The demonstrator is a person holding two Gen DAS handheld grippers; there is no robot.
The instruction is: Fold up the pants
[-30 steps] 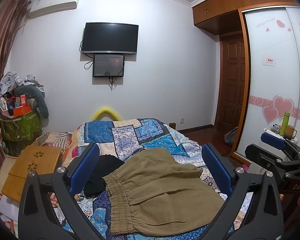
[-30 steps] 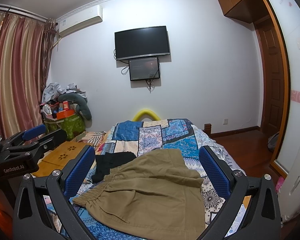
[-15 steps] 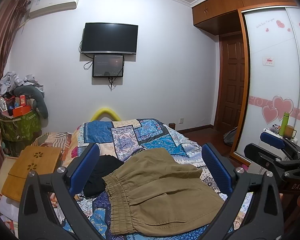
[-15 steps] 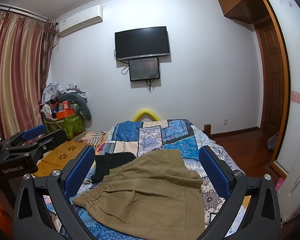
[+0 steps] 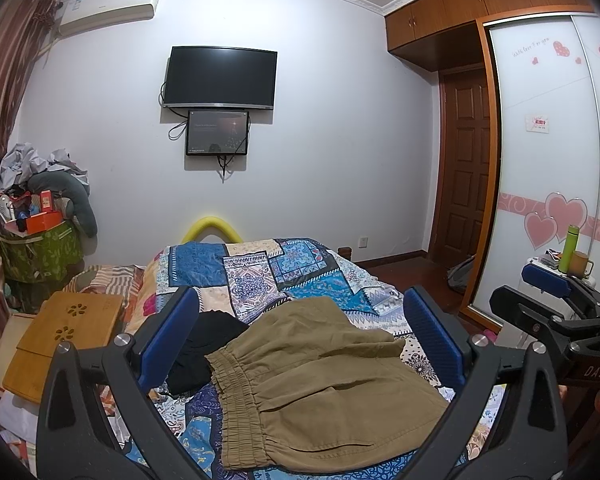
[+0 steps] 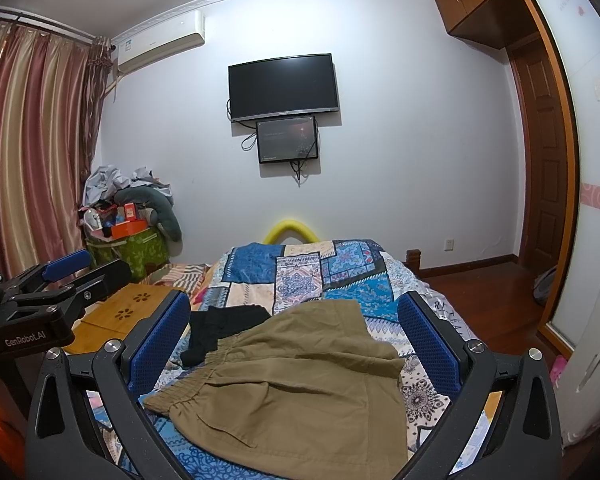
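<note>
Khaki pants [image 5: 320, 384] [image 6: 292, 376] lie rumpled on the patchwork bedspread [image 5: 268, 268] [image 6: 300, 268], elastic waistband toward the left. My left gripper [image 5: 300, 340] hovers above them, open, its blue pads wide apart and nothing between them. My right gripper [image 6: 296, 336] hangs above the same pants, open and empty as well. Each gripper shows at the edge of the other's view: the right gripper [image 5: 548, 280] at the right, the left gripper [image 6: 66, 264] at the left.
A black garment [image 5: 204, 344] [image 6: 220, 328] lies beside the waistband. A wooden lap desk [image 5: 64, 336] sits left of the bed, with a cluttered green bag [image 5: 40, 252] behind it. A wardrobe [image 5: 552, 160] and a door [image 5: 464, 184] stand to the right.
</note>
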